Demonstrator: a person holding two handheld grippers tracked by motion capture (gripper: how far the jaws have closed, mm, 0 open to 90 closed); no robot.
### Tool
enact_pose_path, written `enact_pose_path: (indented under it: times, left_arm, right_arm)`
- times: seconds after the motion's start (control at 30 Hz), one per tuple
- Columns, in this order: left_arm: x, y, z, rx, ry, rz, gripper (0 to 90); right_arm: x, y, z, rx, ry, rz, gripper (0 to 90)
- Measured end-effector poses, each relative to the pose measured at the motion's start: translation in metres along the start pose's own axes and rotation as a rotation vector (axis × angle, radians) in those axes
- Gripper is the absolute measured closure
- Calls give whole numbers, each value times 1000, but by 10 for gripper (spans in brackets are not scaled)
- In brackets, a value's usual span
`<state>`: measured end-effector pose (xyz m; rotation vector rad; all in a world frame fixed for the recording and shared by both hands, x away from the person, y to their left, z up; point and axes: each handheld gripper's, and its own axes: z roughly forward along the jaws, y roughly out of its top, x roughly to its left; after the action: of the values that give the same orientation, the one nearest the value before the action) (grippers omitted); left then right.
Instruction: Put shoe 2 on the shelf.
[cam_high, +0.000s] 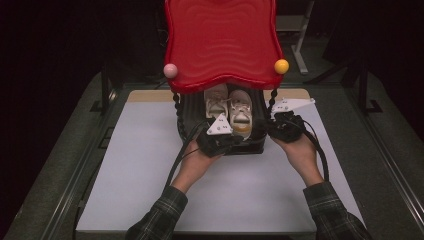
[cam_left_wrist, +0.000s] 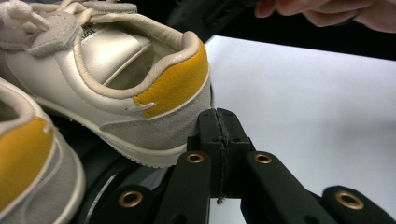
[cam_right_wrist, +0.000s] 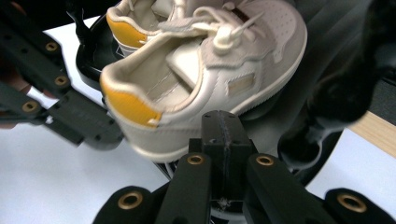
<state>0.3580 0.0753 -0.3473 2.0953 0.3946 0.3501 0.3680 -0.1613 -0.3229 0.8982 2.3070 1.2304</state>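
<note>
In the high view, two sneakers (cam_high: 228, 110) are seen in a black basket (cam_high: 189, 120) under a red lid (cam_high: 220, 42) on the desk (cam_high: 140, 170). In the left gripper view, the left gripper (cam_left_wrist: 218, 122) is closed empty beside a heel. In the right gripper view, the right gripper (cam_right_wrist: 223, 126) is closed empty below a sneaker.

Two cream sneakers (cam_high: 228, 109) with yellow heel tabs, upright, side by side in black tray (cam_high: 250, 146).

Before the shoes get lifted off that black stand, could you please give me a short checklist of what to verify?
1. Left gripper empty, jaws shut: ok.
2. Right gripper empty, jaws shut: ok.
3. Both shoes side by side on the black stand: ok.
4. Nearer shoe's yellow heel reachable in front of the left gripper: ok.
5. Red canopy leaves lifting room overhead: cannot tell.
</note>
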Motion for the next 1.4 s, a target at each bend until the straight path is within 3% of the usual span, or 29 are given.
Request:
enact_pose_path:
  times: [0.23, 0.77, 1.07, 1.4]
  left_arm:
    - [11, 5, 1, -4, 61, -33, 900]
    - [12, 9, 20, 38, 103, -51, 900]
    - [15, 7, 21, 52, 95, -61, 897]
    - [3, 9, -4, 12, 48, -67, 692]
  right_arm:
    - [0, -9, -9, -3, -6, 1, 895]
    - [3, -17, -19, -6, 12, -3, 895]
    - [5, -17, -20, -2, 24, -9, 895]
    - [3, -29, -27, -11, 44, 16, 790]
